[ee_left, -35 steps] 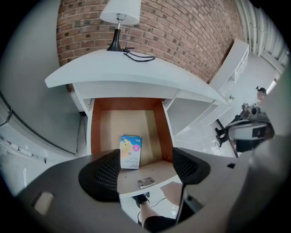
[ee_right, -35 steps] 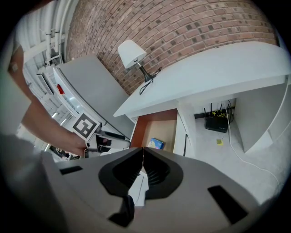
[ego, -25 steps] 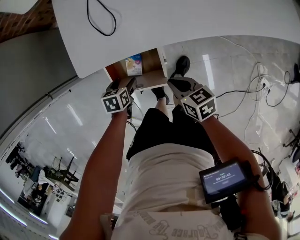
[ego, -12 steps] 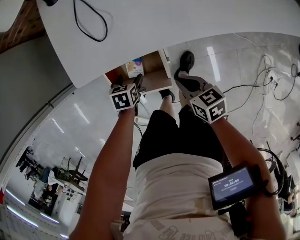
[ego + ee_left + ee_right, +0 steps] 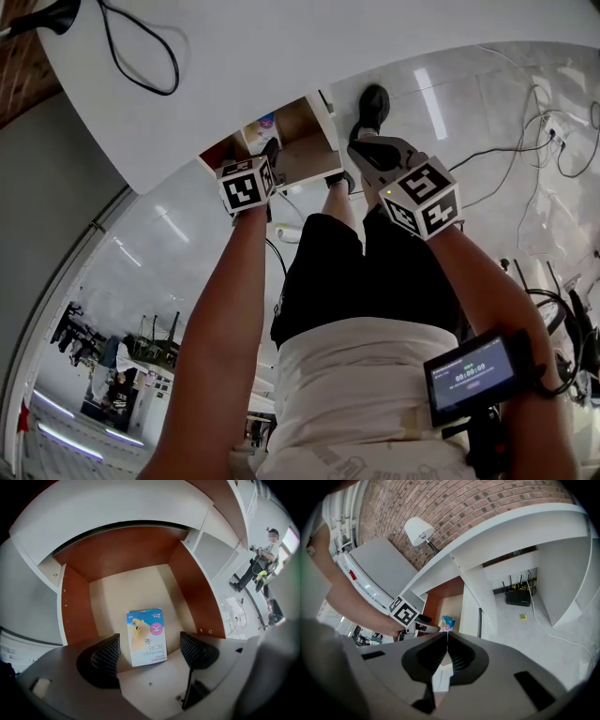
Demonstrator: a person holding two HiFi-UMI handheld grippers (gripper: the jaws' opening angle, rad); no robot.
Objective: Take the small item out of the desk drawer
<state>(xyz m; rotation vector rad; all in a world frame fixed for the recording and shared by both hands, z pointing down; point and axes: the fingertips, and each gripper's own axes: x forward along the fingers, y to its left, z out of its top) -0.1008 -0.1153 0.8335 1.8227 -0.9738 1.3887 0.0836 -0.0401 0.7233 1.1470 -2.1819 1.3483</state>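
Note:
The desk drawer (image 5: pixel 192 585) stands open, with red-brown walls and a pale floor. A small blue and white box (image 5: pixel 146 637) lies flat on that floor. My left gripper (image 5: pixel 150 648) points steeply down over it, open; its jaws have just been opening, and the box's near end shows between them, untouched. In the head view the left gripper (image 5: pixel 269 153) hangs over the drawer (image 5: pixel 305 120), just beside the box (image 5: pixel 263 128). My right gripper (image 5: pixel 447 638) is shut on nothing and stays to the right (image 5: pixel 364 150), outside the drawer. It sees the box (image 5: pixel 448 622) too.
The white desk top (image 5: pixel 309 47) carries a black cable (image 5: pixel 141 56). The person's legs and a shoe (image 5: pixel 372 103) are below the drawer. Cables lie on the tiled floor (image 5: pixel 506 141). A black router (image 5: pixel 519 596) sits under the desk. Another person (image 5: pixel 262 559) stands far off.
My left gripper has sunk toward the open drawer and rolled a little. The right gripper has also dropped slightly. Nothing was taken hold of.

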